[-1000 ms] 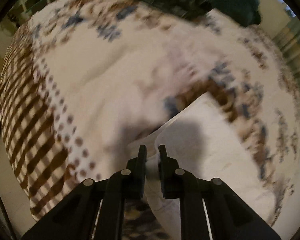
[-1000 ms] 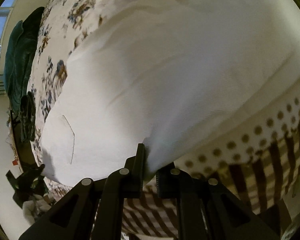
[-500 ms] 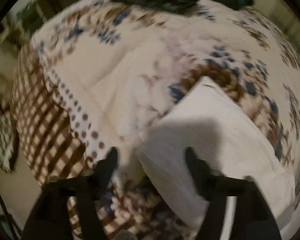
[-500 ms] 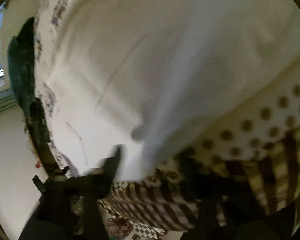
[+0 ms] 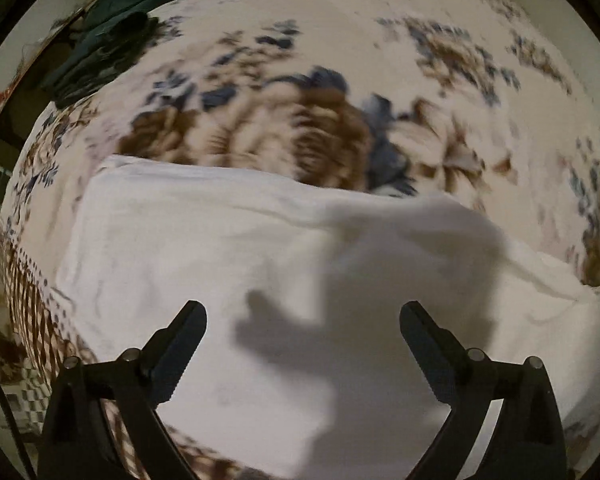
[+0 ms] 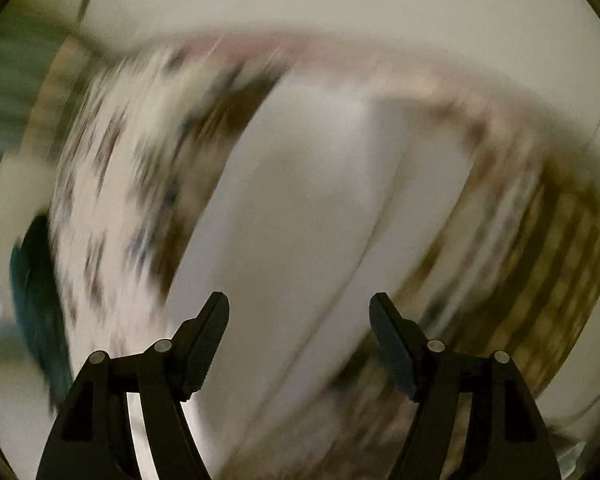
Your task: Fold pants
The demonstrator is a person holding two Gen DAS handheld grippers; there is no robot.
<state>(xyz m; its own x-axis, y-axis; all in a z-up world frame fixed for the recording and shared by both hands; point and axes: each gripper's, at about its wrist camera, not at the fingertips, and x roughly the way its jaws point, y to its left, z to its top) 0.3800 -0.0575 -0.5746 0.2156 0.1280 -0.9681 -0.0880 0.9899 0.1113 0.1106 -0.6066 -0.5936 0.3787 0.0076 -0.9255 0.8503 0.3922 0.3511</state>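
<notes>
Counting what I have under the two cameras:

- Grippers, two. My left gripper [image 5: 303, 314] has just been opening and now stands spread wide, released, with nothing pinched between its fingers [image 5: 188, 328]. My right gripper [image 6: 299, 308] is also released, its jaws apart and empty.
- Pants [image 5: 228, 264], one, white. They lie flat on the bed, spread as a broad pale panel with a straight far edge and a squared corner toward the bed's left side. In the right wrist view the pants [image 6: 300, 208] show as a long white shape running diagonally, with a crease line down their length; that view is heavily blurred.
- Bedspread [image 5: 440, 80], one, cream with brown and blue flower print. A band of brown dots and stripes runs along its left edge [image 5: 24, 304] and hangs over the side.
- Dark green cloth [image 5: 112, 28], one heap, at the far left corner of the bed, well apart from the pants.
- Shadow [image 5: 364, 312], one, of the rig, falling across the middle of the pants below the left gripper.

Nothing lies on top of the pants. The floor clutter beyond the bed's left edge is too blurred for me to name.
</notes>
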